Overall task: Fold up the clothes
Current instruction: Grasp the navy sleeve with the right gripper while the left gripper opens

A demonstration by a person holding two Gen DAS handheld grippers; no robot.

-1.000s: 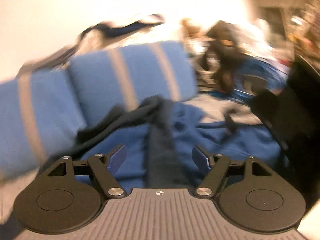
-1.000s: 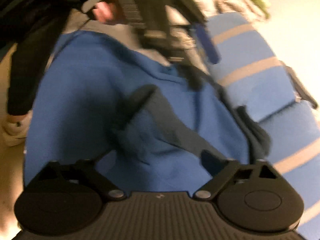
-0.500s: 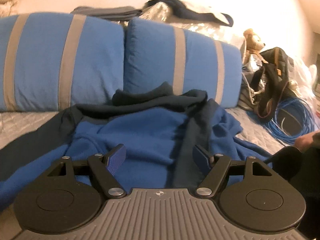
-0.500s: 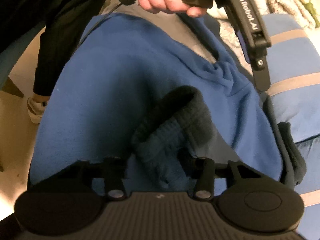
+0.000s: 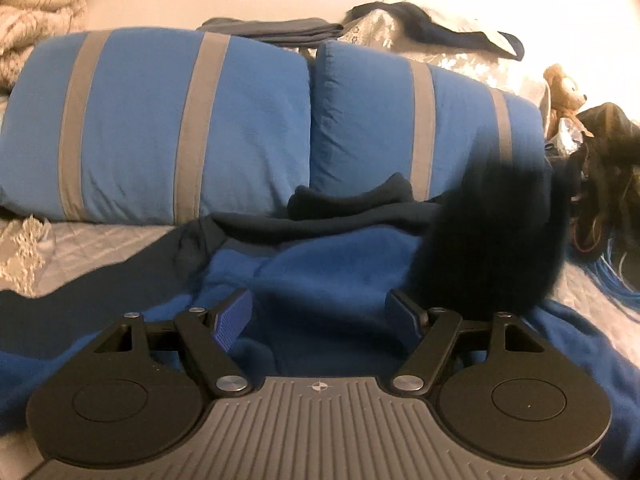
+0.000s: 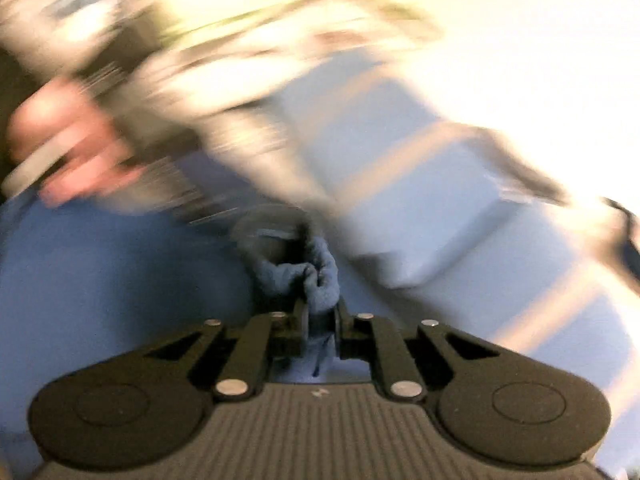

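A blue fleece top [image 5: 328, 276] with dark navy collar and trim lies spread on the bed in front of two blue striped pillows. My left gripper [image 5: 320, 316] is open and empty, low over the fleece. A dark blurred sleeve cuff [image 5: 492, 240] hangs raised at the right of the left wrist view. My right gripper [image 6: 320, 312] is shut on a bunched fold of the blue fleece [image 6: 316, 276]. The right wrist view is heavily motion-blurred. The hand holding the left gripper [image 6: 60, 148] shows at its left.
Two blue pillows with grey stripes [image 5: 160, 128] stand against the wall. Folded dark clothes [image 5: 280, 28] lie on top behind them. A teddy bear [image 5: 564, 96], a dark bag and blue cables [image 5: 616, 280] are at the right. A knitted blanket [image 5: 36, 36] is at far left.
My right gripper has closed on the sleeve fold and is moving fast, lifting it. The dark cuff has risen into the left wrist view. The left gripper has stayed open, almost still.
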